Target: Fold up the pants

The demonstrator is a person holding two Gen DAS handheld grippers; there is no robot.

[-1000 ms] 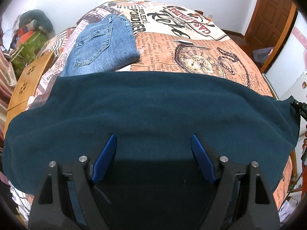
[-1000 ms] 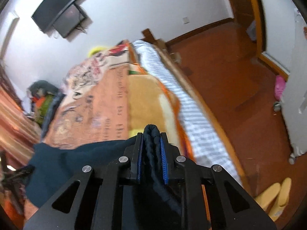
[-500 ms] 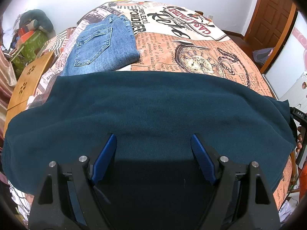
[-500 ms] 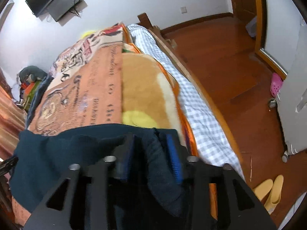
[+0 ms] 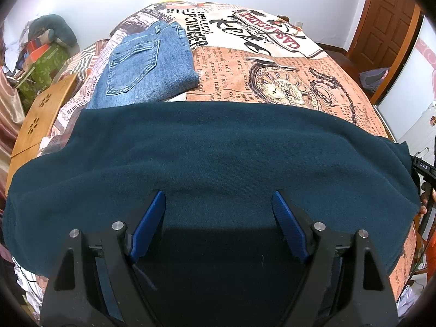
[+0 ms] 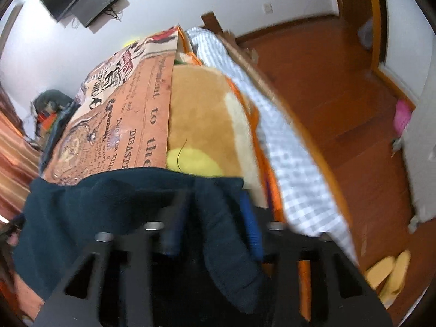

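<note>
The dark teal pants (image 5: 218,150) lie spread across the bed (image 5: 286,62), just ahead of and beneath the left gripper (image 5: 218,209), whose jaws stand wide and hold nothing. A bunched fold of them sits between the right gripper (image 6: 215,218) jaws, which have just been closing; whether they pinch it, I cannot tell.

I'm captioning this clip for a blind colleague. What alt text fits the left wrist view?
Dark teal pants lie spread flat across a bed with a newspaper-print cover, filling the near half of the view. The left tool hovers over them with blue pads wide apart, gripping nothing. Folded blue jeans sit farther back on the left.
</note>
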